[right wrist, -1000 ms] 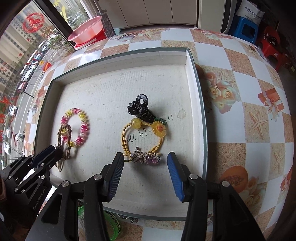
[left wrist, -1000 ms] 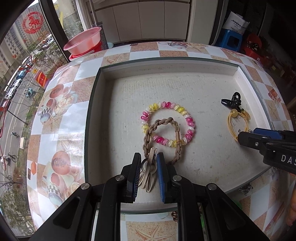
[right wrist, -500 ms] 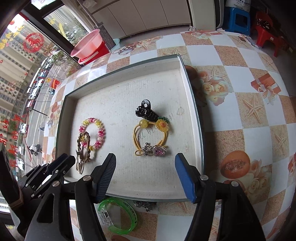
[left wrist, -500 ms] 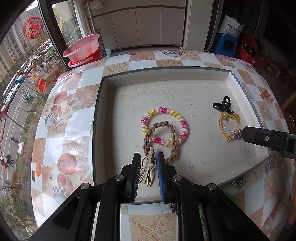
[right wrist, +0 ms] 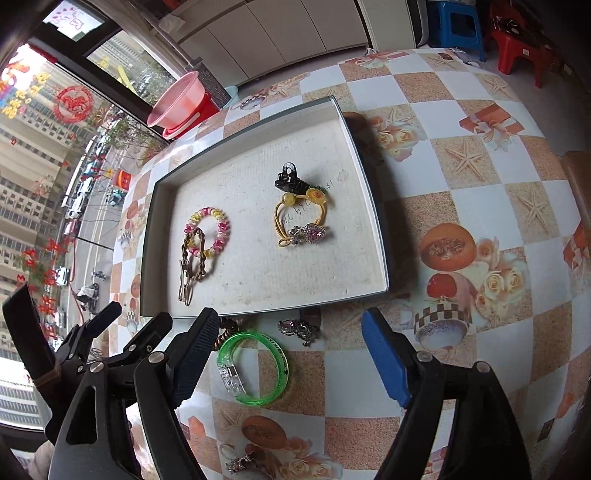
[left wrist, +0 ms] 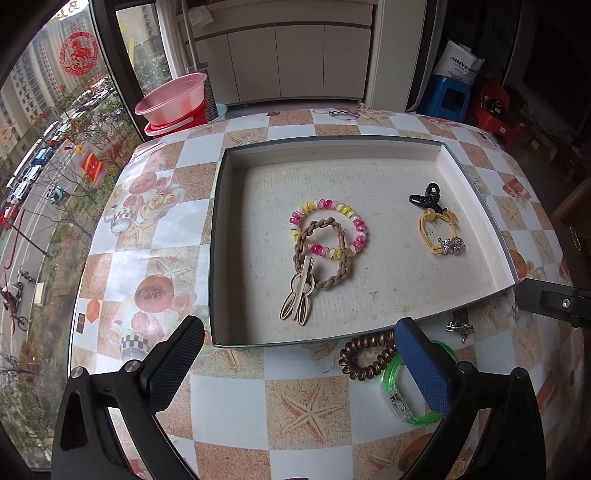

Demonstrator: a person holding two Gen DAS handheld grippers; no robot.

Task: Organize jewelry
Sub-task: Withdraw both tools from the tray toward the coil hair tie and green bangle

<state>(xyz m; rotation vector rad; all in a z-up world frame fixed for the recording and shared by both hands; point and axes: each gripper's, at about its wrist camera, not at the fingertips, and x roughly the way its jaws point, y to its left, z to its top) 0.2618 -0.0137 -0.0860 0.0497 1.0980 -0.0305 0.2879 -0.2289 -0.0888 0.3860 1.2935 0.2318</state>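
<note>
A shallow white tray [left wrist: 476, 206] [right wrist: 373, 221] holds a pink-yellow bead bracelet [left wrist: 358, 229] [right wrist: 221, 225], a brown braided band with a wooden clip [left wrist: 299, 299] [right wrist: 186, 288], a black claw clip [left wrist: 426, 195] [right wrist: 290, 177] and a yellow hair tie with charms [left wrist: 439, 232] [right wrist: 299, 221]. In front of the tray lie a green bangle [left wrist: 399, 391] [right wrist: 255, 365], a brown coil tie [left wrist: 364, 360] and a metal charm [right wrist: 299, 328]. My left gripper [left wrist: 299, 365] is open and empty before the tray. My right gripper [right wrist: 291, 358] is open above the green bangle.
The table has a checked seaside cloth [left wrist: 162, 221]. A pink basin [left wrist: 173, 98] stands at the far left by the window. Blue and red stools [right wrist: 458, 22] stand behind the table. Another small jewel piece [right wrist: 243, 461] lies near the front edge.
My left gripper has let go of the wooden clip, opened wide and drawn back out of the tray. My right gripper has also drawn back and now hangs over the green bangle.
</note>
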